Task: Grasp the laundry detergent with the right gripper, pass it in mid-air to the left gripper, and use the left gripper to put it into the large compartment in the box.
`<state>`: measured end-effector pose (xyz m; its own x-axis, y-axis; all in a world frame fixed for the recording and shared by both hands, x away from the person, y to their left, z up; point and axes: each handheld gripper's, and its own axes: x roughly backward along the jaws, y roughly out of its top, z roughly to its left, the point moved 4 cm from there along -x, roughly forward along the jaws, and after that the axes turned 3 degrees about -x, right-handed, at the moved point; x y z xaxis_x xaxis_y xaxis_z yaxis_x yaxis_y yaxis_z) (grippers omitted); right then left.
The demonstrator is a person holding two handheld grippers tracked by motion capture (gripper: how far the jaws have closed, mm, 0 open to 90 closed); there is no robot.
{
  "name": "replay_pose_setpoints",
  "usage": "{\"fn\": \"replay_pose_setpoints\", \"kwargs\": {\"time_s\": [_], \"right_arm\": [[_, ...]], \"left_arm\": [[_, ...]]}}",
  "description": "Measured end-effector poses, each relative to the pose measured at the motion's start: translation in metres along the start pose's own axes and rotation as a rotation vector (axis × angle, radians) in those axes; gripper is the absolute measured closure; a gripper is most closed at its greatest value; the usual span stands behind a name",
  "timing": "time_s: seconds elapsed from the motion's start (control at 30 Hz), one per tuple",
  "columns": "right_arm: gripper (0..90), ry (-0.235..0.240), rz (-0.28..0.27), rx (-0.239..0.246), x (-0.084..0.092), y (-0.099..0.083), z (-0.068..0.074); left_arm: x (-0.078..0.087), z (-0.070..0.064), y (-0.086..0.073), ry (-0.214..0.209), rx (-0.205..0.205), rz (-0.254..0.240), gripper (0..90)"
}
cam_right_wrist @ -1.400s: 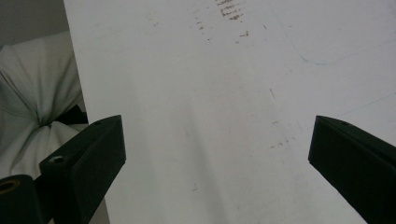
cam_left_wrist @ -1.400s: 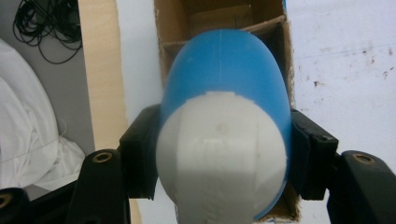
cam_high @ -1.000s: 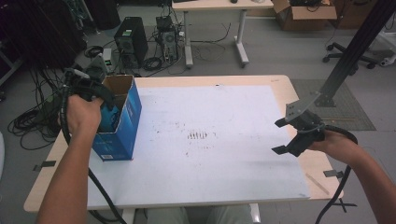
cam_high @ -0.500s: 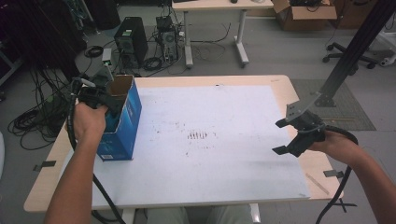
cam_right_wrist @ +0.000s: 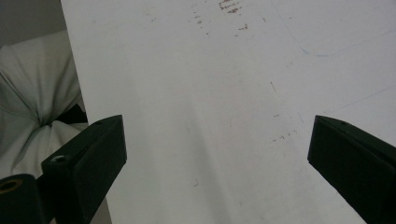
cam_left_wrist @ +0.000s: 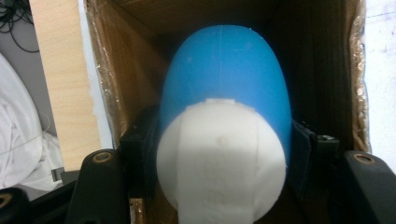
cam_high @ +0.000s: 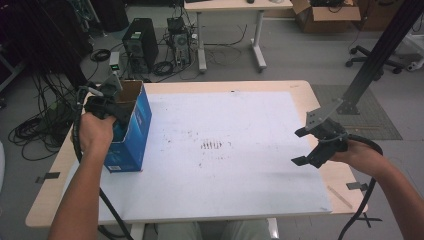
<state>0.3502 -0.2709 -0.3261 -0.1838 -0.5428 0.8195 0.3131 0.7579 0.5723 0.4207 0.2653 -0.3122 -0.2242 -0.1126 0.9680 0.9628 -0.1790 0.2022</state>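
A: Starting at the left, what's going on?

B: The left gripper (cam_high: 117, 107) is down in the open top of the one box (cam_high: 131, 131) at the table's (cam_high: 280, 85) left edge. Its jaws are clamped on a single blue-and-white egg (cam_left_wrist: 224, 116), which sits inside the cardboard walls.

A: How would you say the egg handles?

B: It looks like smooth, hard plastic, probably hollow and light. The rounded shell could slip, so the grip belongs where it is now, across the widest part near the seam between the white and blue halves. Squeeze too hard and I'd guess the halves pop apart.

A: And across the mat (cam_high: 235, 125)?

B: Just scuff marks mid-sheet. At the right edge, the right gripper (cam_high: 302, 147) hovers, jaws wide and empty.

A: Tally?

B: One box, one egg, two grippers.
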Motion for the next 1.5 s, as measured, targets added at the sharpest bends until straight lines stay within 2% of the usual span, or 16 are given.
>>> {"fn": "replay_pose_setpoints", "kwargs": {"time_s": [0.3,0.47,0.57,0.67,0.77,1.0,1.17,1.2,1.33,1.4,1.43,1.5], "right_arm": [[4.4,0.007,0.005,0.001,-0.003,0.000,0.001],[4.4,0.009,0.007,-0.001,-0.003,-0.001,0.002],[4.4,0.009,0.009,0.000,-0.003,-0.001,0.002],[4.4,0.007,0.008,0.000,-0.001,0.000,0.002],[4.4,0.005,0.005,0.003,0.000,0.001,0.003],[4.4,0.001,0.003,0.006,0.002,0.002,0.004],[4.4,-0.005,-0.002,0.005,0.006,0.002,0.006],[4.4,-0.005,-0.002,0.005,0.006,0.002,0.006],[4.5,-0.010,-0.008,0.009,0.009,0.003,0.009],[4.5,-0.010,-0.010,0.011,0.010,0.003,0.009],[4.5,-0.010,-0.011,0.011,0.011,0.003,0.010],[4.6,-0.012,-0.012,0.014,0.011,0.003,0.011]], "left_arm": [[-0.002,0.001,0.000,-0.022,0.002,-0.014,37.2],[-0.002,0.002,-0.001,-0.046,0.000,-0.013,31.1],[0.001,0.003,0.000,-0.040,-0.003,-0.021,29.2],[0.010,0.005,0.002,-0.037,-0.002,-0.037,25.6],[0.019,0.006,0.003,-0.037,-0.007,-0.054,17.6],[0.038,0.006,0.006,-0.038,-0.029,-0.083,13.3],[0.062,0.000,0.008,-0.032,-0.062,-0.118,13.2],[0.062,0.000,0.008,-0.032,-0.062,-0.118,13.2],[0.084,-0.009,0.009,-0.024,-0.098,-0.143,12.4],[0.087,-0.012,0.009,-0.027,-0.104,-0.151,12.2],[0.094,-0.017,0.008,-0.040,-0.124,-0.158,11.5],[0.098,-0.020,0.008,-0.040,-0.137,-0.162,10.7]]}}
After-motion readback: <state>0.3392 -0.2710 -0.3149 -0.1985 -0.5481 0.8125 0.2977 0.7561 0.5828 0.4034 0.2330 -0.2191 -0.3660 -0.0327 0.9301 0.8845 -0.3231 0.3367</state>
